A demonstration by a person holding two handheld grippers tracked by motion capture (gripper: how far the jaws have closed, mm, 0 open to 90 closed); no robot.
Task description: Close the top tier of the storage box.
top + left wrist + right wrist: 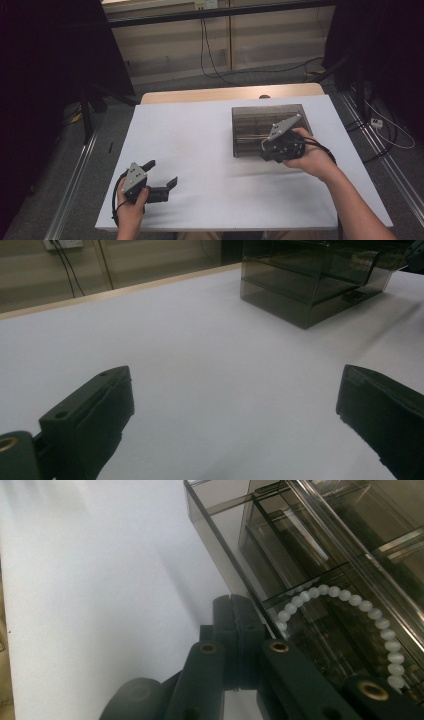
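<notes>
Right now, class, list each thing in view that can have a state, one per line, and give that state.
Left gripper: jaws wide open, nothing between them, low over the table.
Right gripper: jaws shut together, nothing seen between them, at the box's near edge.
Box: smoky clear plastic, upright on the table, open at the top, split into compartments.
Bead string: white, lying curved inside a compartment of the box, apart from the gripper.

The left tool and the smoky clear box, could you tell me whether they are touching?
Apart. The high view shows the left tool open, with bare white table between it and the box.
</notes>
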